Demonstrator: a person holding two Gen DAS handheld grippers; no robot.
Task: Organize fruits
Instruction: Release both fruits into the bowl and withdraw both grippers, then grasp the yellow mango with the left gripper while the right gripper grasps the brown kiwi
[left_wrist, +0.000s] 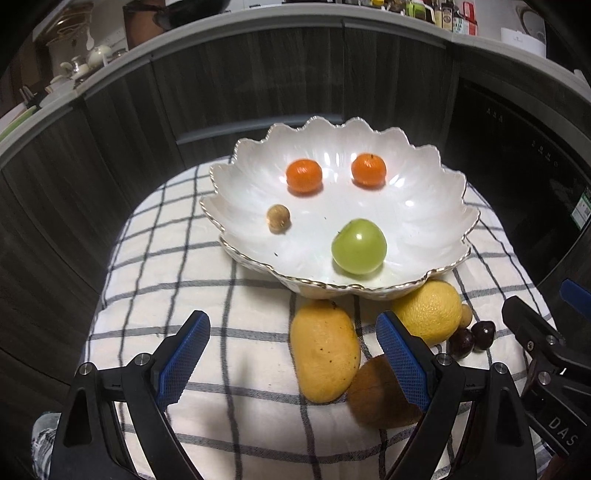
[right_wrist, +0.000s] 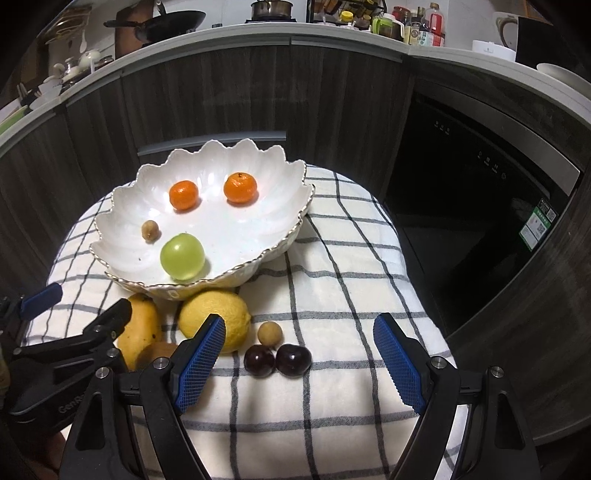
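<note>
A white scalloped bowl (left_wrist: 436, 221) (right_wrist: 122, 206) holds two tangerines (left_wrist: 304, 175) (left_wrist: 368, 170), a green fruit (left_wrist: 359, 246) (right_wrist: 182, 257) and a small tan longan (left_wrist: 278, 218). On the cloth in front of it lie a mango (left_wrist: 325, 350) (right_wrist: 142, 328), a kiwi (left_wrist: 376, 395), a lemon (left_wrist: 430, 314) (right_wrist: 218, 317), another longan (right_wrist: 270, 333) and two dark cherries (right_wrist: 259, 360) (right_wrist: 293, 359). My left gripper (left_wrist: 293, 363) is open above the mango. My right gripper (right_wrist: 299, 362) is open around the cherries, above them.
The fruits sit on a white checked cloth (right_wrist: 351, 266) over a rounded surface. Dark cabinets (left_wrist: 221, 85) stand behind, with a black appliance (right_wrist: 480, 206) at the right. The counter above carries bottles and cookware (right_wrist: 406, 26).
</note>
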